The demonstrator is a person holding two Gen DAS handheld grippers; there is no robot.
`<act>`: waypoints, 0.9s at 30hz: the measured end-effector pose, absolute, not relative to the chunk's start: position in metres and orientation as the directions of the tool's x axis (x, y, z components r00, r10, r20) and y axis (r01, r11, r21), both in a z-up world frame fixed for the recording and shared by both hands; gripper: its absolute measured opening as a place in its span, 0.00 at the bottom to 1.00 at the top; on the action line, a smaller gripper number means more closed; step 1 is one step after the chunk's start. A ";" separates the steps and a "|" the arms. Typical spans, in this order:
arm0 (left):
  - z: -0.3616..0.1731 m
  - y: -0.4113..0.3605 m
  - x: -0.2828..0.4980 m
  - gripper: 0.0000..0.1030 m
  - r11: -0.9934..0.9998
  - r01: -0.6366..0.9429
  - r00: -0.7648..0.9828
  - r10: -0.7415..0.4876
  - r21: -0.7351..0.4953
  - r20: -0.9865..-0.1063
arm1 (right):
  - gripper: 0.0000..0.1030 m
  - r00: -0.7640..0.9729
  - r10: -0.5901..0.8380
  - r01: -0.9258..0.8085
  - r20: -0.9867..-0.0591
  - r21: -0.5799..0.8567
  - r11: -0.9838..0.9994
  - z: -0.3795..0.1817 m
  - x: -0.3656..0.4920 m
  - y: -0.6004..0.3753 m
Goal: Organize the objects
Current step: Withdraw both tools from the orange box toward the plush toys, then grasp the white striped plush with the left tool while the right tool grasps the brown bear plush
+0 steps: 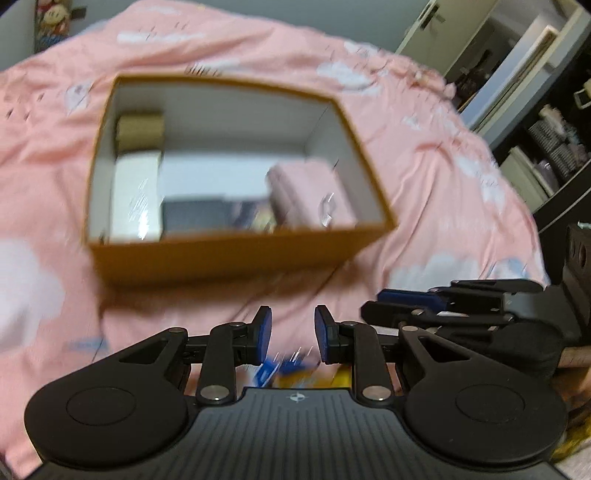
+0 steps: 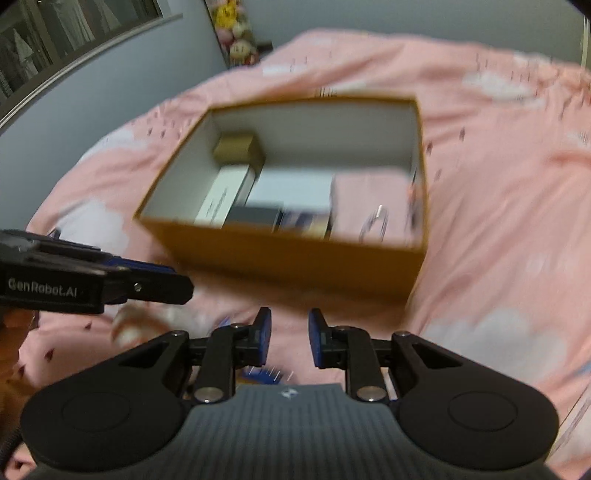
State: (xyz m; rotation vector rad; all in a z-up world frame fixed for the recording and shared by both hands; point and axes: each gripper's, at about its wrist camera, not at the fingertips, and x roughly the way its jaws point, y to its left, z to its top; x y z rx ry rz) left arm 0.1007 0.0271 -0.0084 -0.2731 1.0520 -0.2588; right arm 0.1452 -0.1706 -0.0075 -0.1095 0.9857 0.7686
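An open brown cardboard box (image 1: pixel 236 254) (image 2: pixel 288 254) with white inner walls sits on a pink bed. Inside lie a tan small box (image 1: pixel 140 127) (image 2: pixel 236 147), a white box (image 1: pixel 136 195) (image 2: pixel 225 192), a dark box (image 1: pixel 195 214) (image 2: pixel 255 216) and a pink case (image 1: pixel 310 192) (image 2: pixel 369 199). My left gripper (image 1: pixel 293 334) is open and empty, in front of the box. My right gripper (image 2: pixel 289 338) is open and empty, also short of the box. Each gripper shows in the other's view: the right one from the side (image 1: pixel 406 299), the left one from the side (image 2: pixel 147 280). Both views are blurred.
The pink bedspread (image 1: pixel 424 166) with white clouds covers the bed. Blue and yellow packets (image 1: pixel 280 371) lie under the left gripper; a blue item (image 2: pixel 264 374) lies under the right gripper. Shelves (image 1: pixel 546 140) stand at the right, a grey wall (image 2: pixel 110 85) and plush toys (image 2: pixel 236 33) at the back.
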 end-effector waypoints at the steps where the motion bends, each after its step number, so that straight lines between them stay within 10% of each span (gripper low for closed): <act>1: -0.013 0.030 0.096 0.27 0.941 0.063 0.467 -0.323 -0.333 -0.823 | 0.25 0.286 0.538 -0.620 -0.793 0.275 0.734 -0.012 0.143 -0.171; 15: -0.024 0.054 0.080 0.57 0.977 0.045 0.478 -0.202 -0.206 -0.855 | 0.56 0.029 0.412 -0.760 -0.911 0.248 0.602 -0.045 0.117 -0.116; 27: -0.059 0.058 0.082 0.62 0.965 -0.024 0.325 -0.240 -0.262 -0.915 | 0.45 -0.152 0.400 -0.672 -0.904 0.391 0.629 -0.068 0.130 -0.137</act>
